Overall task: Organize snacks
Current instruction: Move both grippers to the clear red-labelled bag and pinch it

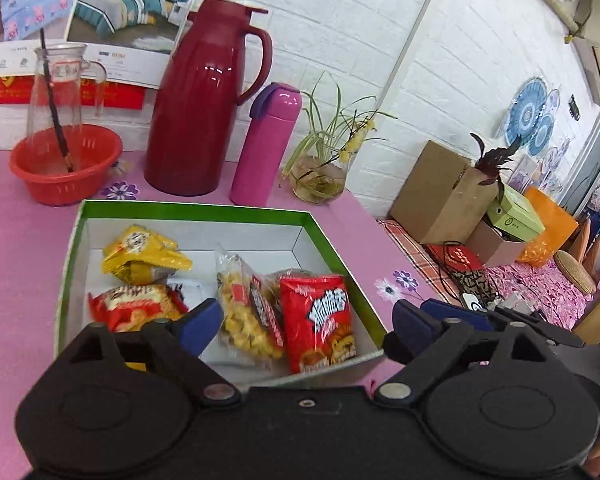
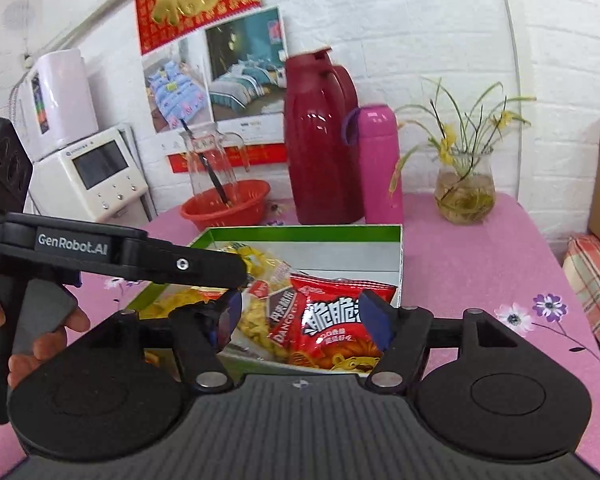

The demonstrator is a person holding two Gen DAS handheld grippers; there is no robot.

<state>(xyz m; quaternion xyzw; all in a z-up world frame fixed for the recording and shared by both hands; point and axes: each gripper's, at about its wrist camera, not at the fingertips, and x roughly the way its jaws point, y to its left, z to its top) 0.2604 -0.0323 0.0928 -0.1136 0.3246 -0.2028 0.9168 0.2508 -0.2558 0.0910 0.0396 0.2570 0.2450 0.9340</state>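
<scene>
A green-rimmed box with a white inside sits on the pink table and holds several snack bags: a yellow bag, an orange-red bag, a clear popcorn bag and a red chip bag. My left gripper is open and empty, hovering over the box's near edge. In the right wrist view the same box shows. My right gripper is open around the red chip bag, which lies in the box. The left gripper's arm crosses from the left.
Behind the box stand a dark red thermos jug, a pink flask, a glass vase with a plant and a red basket holding a glass pitcher. Cardboard boxes sit on a surface to the right. A white appliance stands at left.
</scene>
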